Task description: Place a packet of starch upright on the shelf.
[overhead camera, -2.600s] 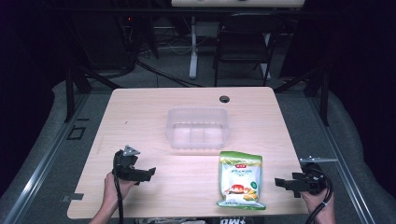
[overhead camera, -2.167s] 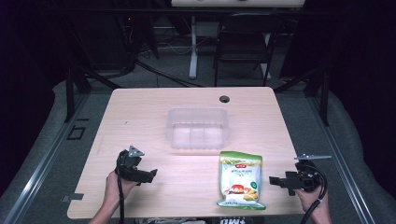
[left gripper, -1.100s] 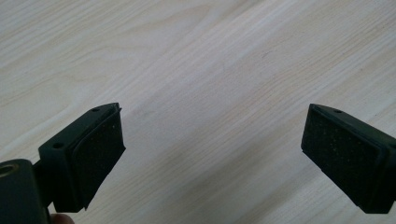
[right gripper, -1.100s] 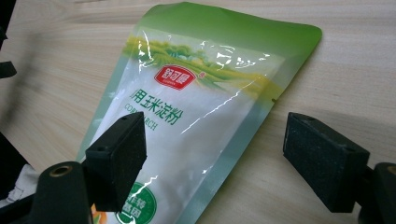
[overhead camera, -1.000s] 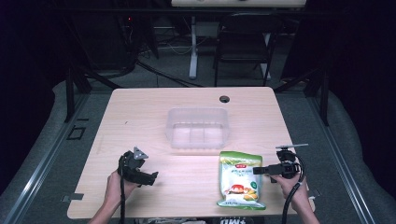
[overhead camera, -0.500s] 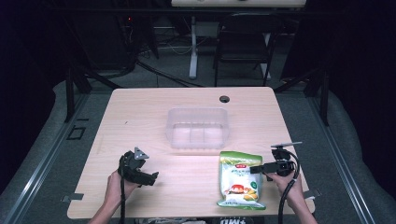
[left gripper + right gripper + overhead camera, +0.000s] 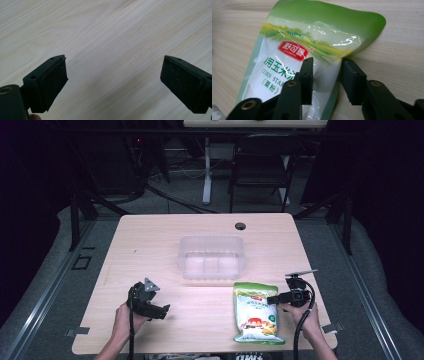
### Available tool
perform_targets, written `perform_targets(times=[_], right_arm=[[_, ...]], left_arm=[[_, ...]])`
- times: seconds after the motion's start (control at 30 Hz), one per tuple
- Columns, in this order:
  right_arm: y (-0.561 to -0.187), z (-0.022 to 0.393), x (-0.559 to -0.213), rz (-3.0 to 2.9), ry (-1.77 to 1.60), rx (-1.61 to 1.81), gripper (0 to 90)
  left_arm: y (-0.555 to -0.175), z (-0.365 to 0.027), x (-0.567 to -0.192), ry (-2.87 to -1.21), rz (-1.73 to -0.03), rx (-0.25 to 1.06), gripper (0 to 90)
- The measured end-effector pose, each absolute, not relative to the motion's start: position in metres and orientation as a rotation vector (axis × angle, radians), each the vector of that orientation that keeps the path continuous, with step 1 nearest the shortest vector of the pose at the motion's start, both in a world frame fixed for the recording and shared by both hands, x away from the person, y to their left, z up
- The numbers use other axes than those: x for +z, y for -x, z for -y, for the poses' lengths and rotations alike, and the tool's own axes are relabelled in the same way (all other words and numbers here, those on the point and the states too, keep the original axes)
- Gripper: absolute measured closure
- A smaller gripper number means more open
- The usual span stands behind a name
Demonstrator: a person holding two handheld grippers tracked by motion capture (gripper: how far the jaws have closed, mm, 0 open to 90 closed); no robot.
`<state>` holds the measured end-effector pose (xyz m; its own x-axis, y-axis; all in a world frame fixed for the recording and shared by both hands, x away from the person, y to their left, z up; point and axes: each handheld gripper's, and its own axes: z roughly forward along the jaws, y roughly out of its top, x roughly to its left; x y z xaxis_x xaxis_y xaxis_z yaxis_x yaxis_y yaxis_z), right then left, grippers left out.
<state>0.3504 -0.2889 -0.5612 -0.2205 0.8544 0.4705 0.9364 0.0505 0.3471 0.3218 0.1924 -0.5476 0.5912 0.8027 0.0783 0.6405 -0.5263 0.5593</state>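
A green and white bag of corn starch point(image 7: 255, 312) lies flat near the table's front edge, right of centre. My right gripper point(image 7: 272, 300) reaches in from the bag's right side. In the right gripper view its jaws point(image 7: 325, 72) straddle the bag's point(image 7: 294, 50) right edge, one pad on top of the film and the other against the rim. They have just been closing, with the bag pinched between them. My left gripper point(image 7: 161, 310) rests at the front left, held low over bare wood. Its pads point(image 7: 53, 82) stand wide apart with nothing between them.
A clear plastic tub point(image 7: 212, 257) stands in the middle of the wooden table point(image 7: 150, 245), just behind the bag. A round cable hole point(image 7: 240, 226) sits near the far edge. Chairs and cables stand on the dark floor beyond.
My right gripper has come in from the table's right edge to the bag's side and its jaws have narrowed onto the bag. The left gripper has stayed put.
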Motion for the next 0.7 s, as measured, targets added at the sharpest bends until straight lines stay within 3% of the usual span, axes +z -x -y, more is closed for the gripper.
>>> perform_targets(times=[0.07,0.27,0.7], right_arm=[[-0.35,0.288,-0.563,2.181,1.86,-0.91,75.0],[-0.348,0.289,-0.562,2.164,1.853,-0.952,86.1],[-0.341,0.286,-0.543,2.275,1.783,-1.101,89.5]], left_arm=[[-0.322,-0.193,-0.548,-2.343,-1.149,0.453,7.4],[-0.322,-0.192,-0.548,-2.345,-1.144,0.454,7.6],[-0.322,-0.193,-0.546,-2.343,-1.134,0.462,7.9]])
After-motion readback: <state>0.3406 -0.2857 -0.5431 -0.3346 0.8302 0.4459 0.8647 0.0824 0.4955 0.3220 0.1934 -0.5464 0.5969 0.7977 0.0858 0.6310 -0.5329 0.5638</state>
